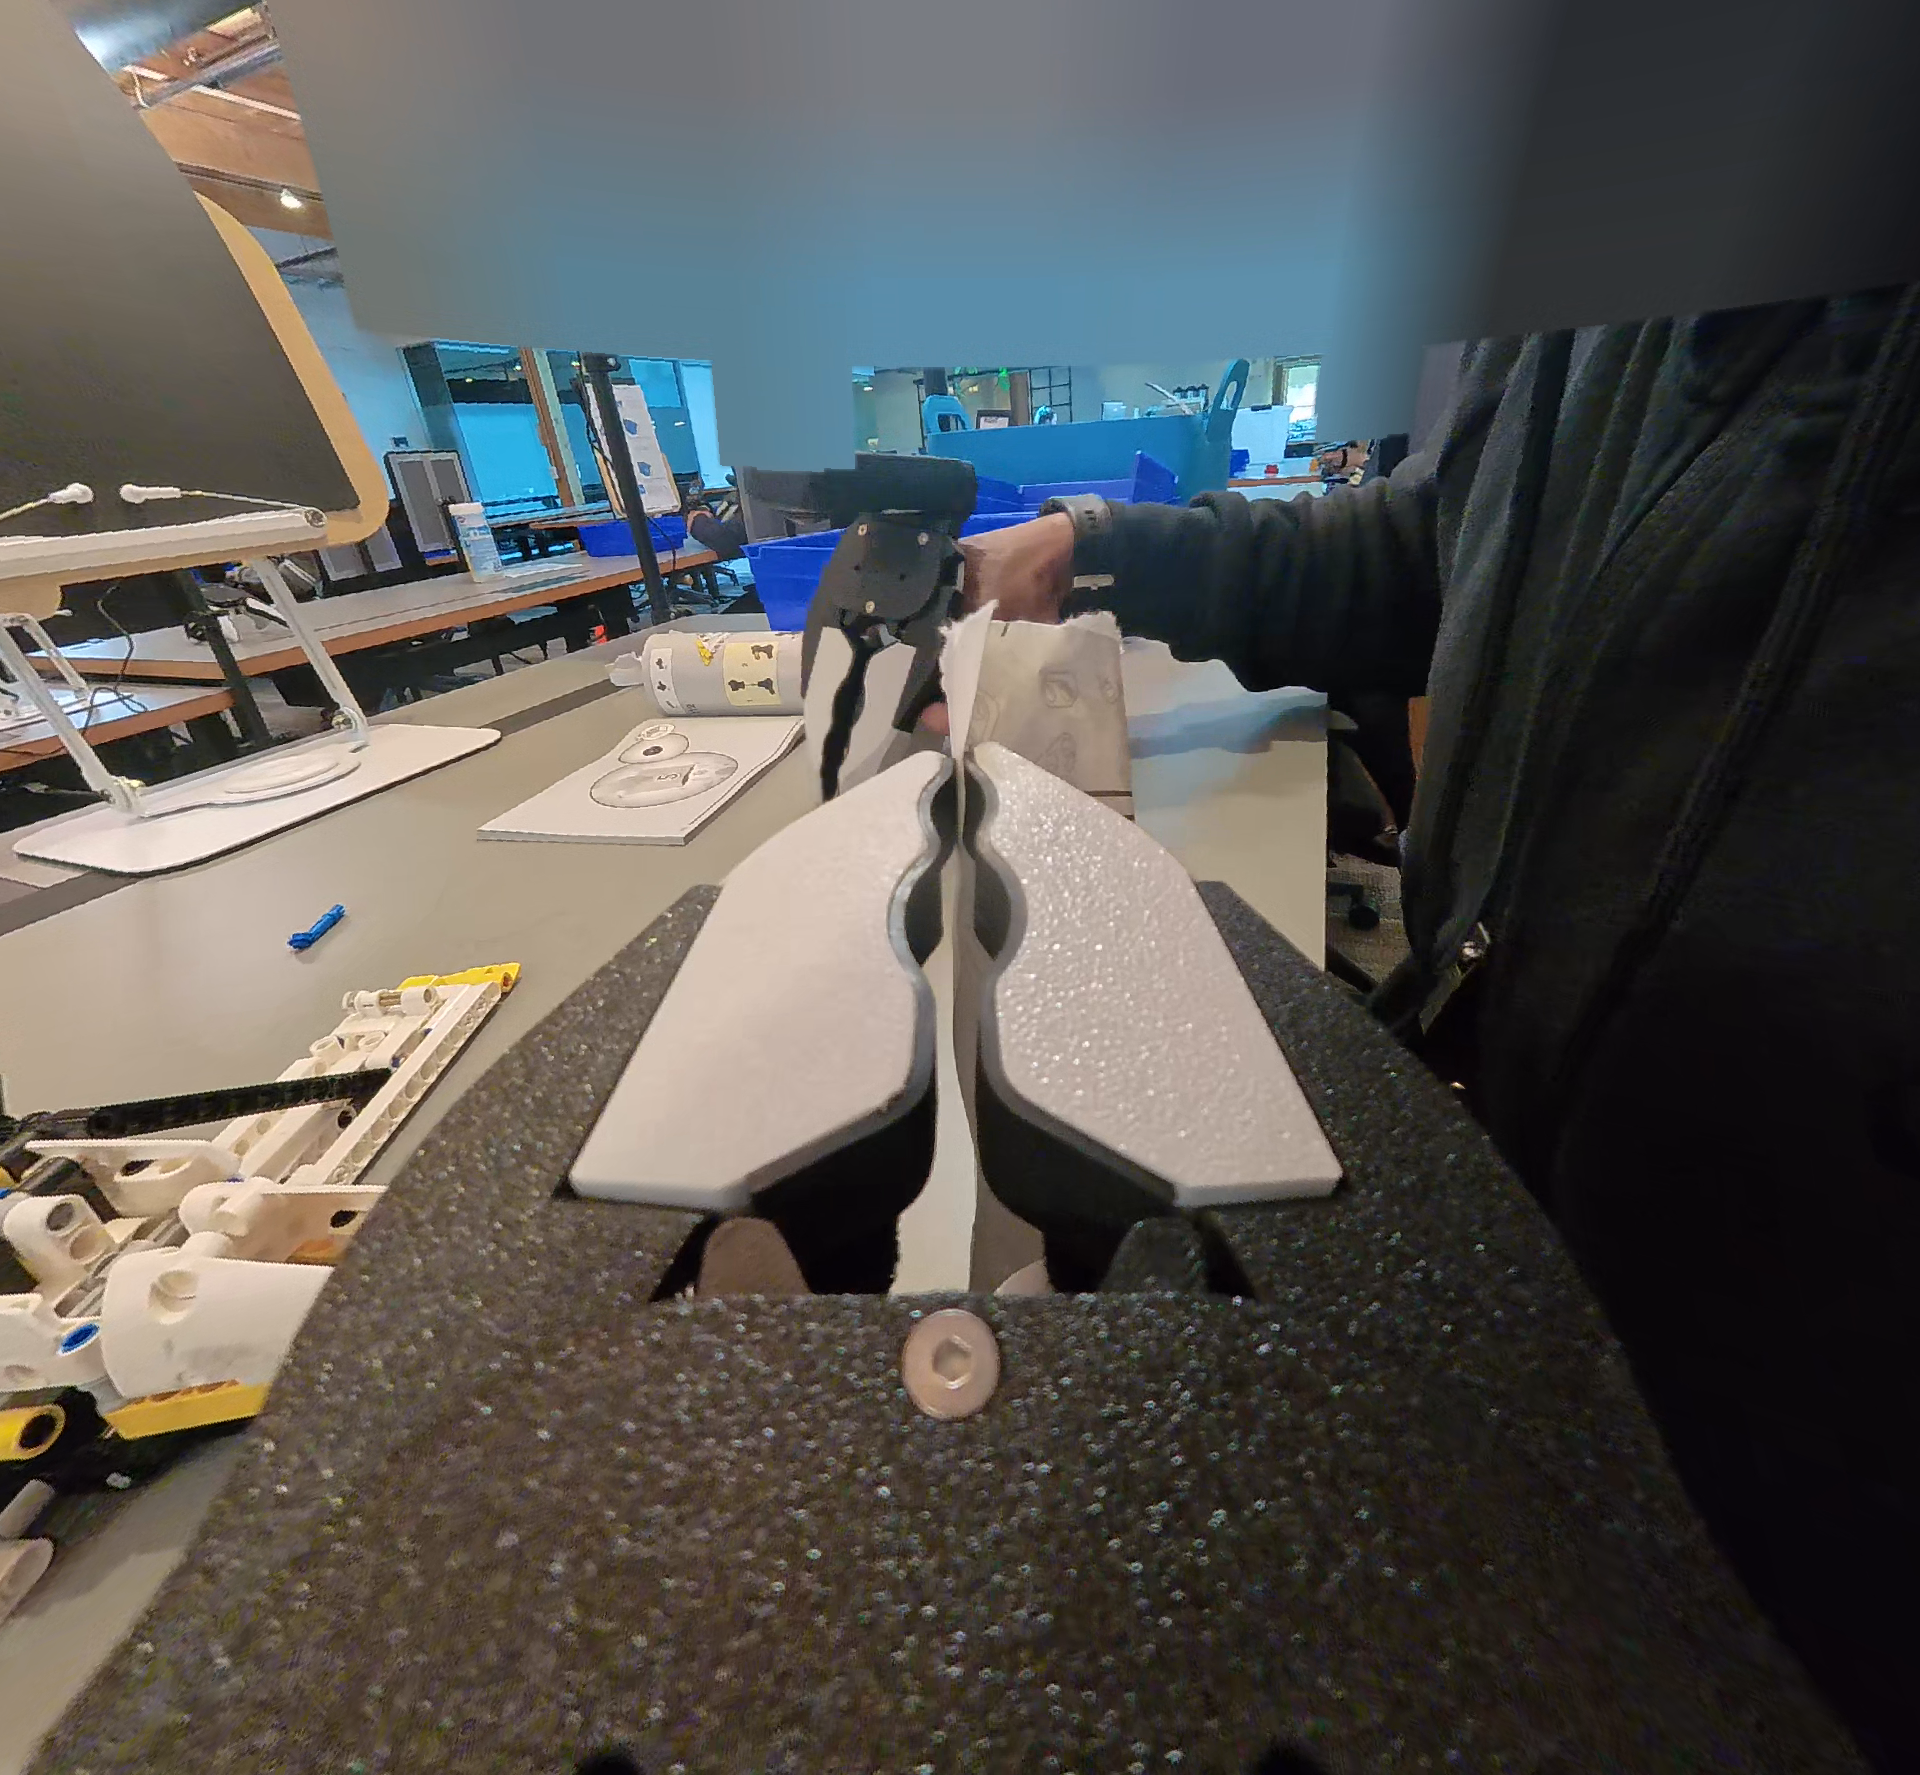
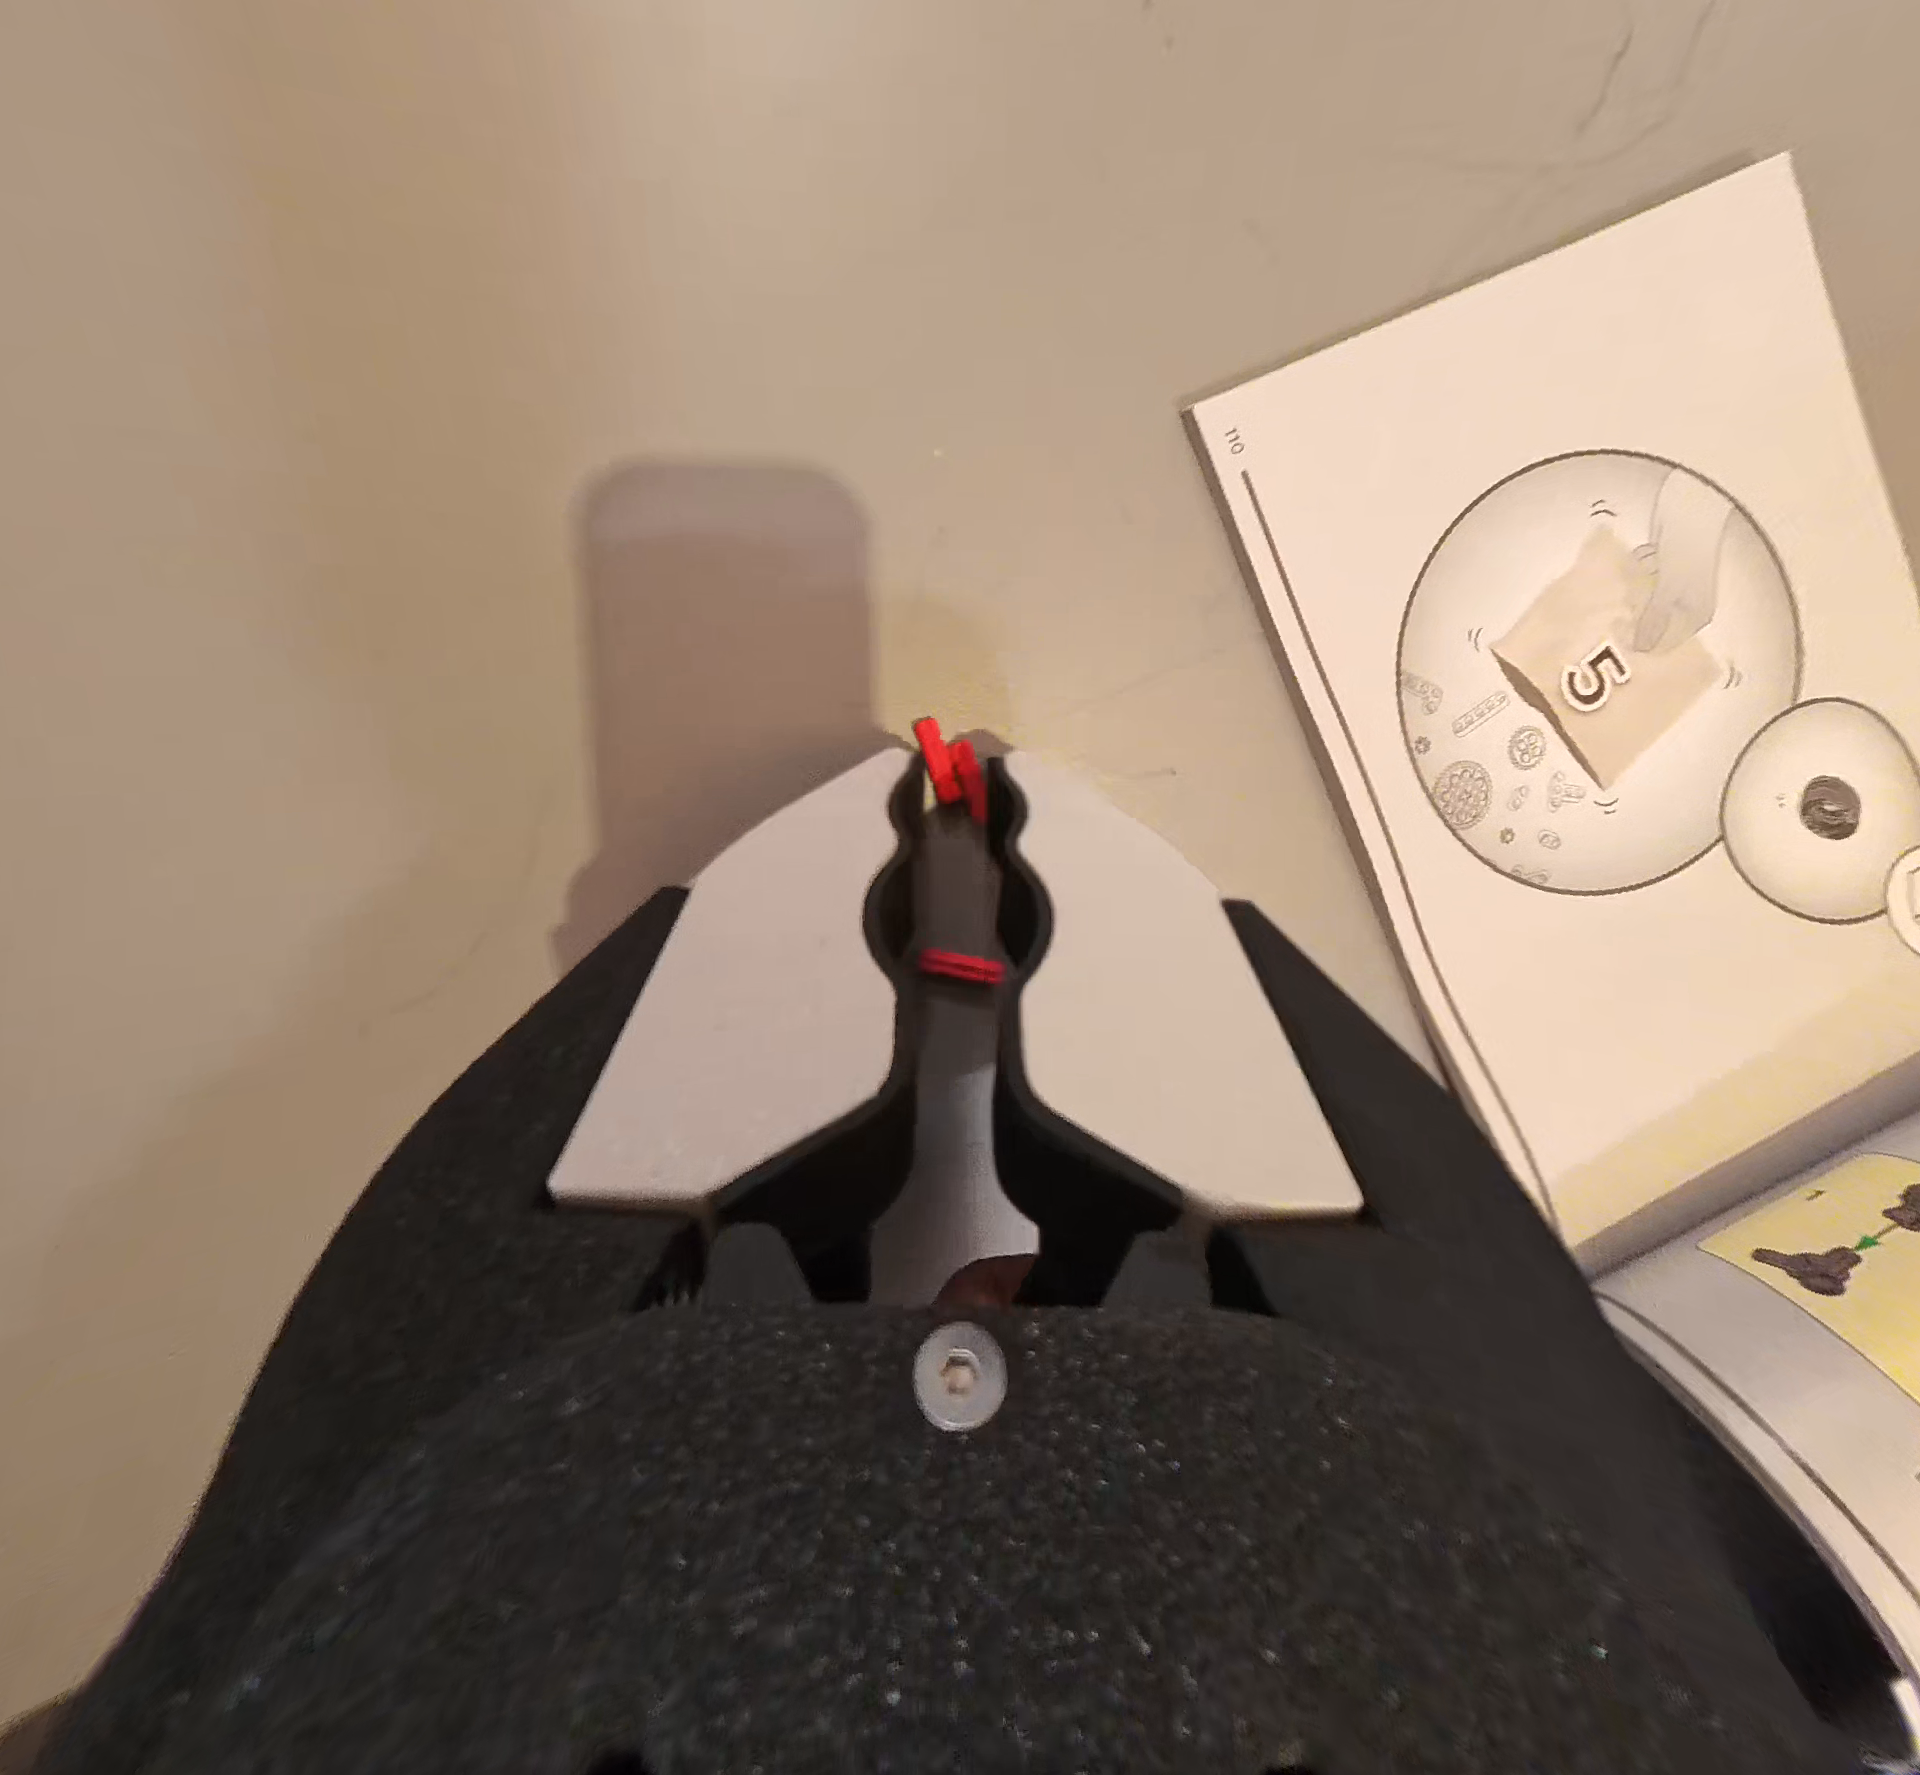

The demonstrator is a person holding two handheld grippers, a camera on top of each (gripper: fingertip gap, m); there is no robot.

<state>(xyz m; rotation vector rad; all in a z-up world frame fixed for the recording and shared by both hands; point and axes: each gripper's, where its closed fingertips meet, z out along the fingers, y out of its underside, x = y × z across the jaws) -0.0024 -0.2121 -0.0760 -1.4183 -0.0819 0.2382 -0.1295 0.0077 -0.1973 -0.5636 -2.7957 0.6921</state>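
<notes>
My left gripper (image 1: 958,764) is shut on the upper edge of a white paper bag (image 1: 1060,697) printed with faint outlines, and holds it upright above the grey table (image 1: 312,852). The paper runs down between both pads. My right gripper (image 2: 951,769) points down at the table and is shut on a slim grey part (image 2: 951,878) with a red ring and a red piece (image 2: 940,769) at its tip. In the left wrist view the right gripper (image 1: 873,738) hangs just left of the bag's torn top, held by a hand (image 1: 1013,567).
An open instruction booklet (image 2: 1558,686) lies right of my right gripper and also shows in the left wrist view (image 1: 644,780). A rolled printed bag (image 1: 717,671) lies behind it. A white, black and yellow brick model (image 1: 208,1206), a blue pin (image 1: 317,927) and a laptop stand (image 1: 260,769) are left. A person's dark jacket (image 1: 1662,894) fills the right. Some 30 cm of space lies between my two pairs of fingers.
</notes>
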